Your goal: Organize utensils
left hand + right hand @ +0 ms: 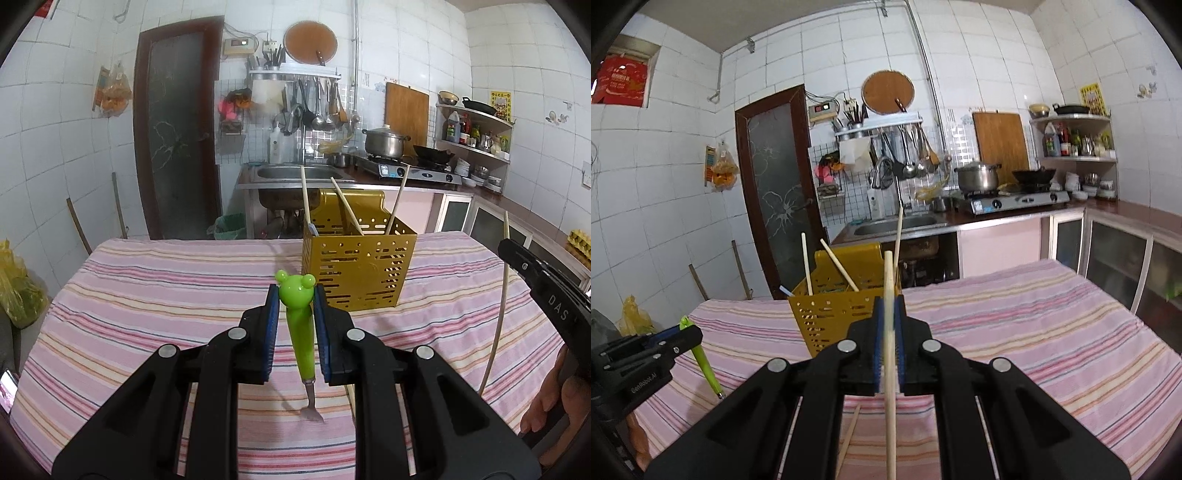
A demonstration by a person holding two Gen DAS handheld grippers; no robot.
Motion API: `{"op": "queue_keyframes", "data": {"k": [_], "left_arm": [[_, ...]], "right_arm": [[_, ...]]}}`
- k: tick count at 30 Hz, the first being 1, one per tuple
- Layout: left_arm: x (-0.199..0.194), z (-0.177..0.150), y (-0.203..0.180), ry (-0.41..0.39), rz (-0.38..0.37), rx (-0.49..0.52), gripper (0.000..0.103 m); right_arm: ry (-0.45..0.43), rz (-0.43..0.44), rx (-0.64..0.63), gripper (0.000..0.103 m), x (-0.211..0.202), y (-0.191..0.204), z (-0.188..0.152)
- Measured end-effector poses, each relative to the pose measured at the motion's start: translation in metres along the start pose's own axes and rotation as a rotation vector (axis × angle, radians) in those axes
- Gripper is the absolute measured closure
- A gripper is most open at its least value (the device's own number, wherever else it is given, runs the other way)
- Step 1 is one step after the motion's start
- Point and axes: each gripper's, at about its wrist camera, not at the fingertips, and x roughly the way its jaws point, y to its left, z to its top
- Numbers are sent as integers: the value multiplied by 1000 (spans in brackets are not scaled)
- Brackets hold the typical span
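- Blue-padded left gripper (295,295) is clamped on a green frog-headed fork (301,325), tines down above the striped surface (147,295).
- Right gripper (889,310) is clamped on an upright wooden chopstick (889,280).
- Just beyond both stands a gold perforated utensil holder (354,269) holding three chopsticks (345,210).
- One loose chopstick (849,432) lies on the surface.

White letters "DAS" show on the right gripper (506,245) at the frame's right edge; "GenRobot.AI" marks the left gripper (685,332) at lower left.
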Motion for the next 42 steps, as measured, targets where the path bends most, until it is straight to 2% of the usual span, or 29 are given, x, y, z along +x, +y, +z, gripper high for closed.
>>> {"op": "queue_keyframes", "data": {"k": [6,15,20,29,36,42], "left_arm": [[-5,7,2,-23,11,12,85],[-14,33,2,-71,12,48,85],[-18,61,1,-111,-16,73,85],[-12,137,-8,-230,-58,81,85],[34,175,-19,-253,-69,68,85],[93,165,-30,-225,-67,84,85]], "right_arm": [[-30,-2,-50,97,6,8,8],[-73,3,-34,97,15,4,29],[-103,10,-15,97,22,3,55],[-199,4,-6,97,49,8,120],[-278,13,19,97,89,11,156],[-298,21,-7,97,133,17,151]]}}
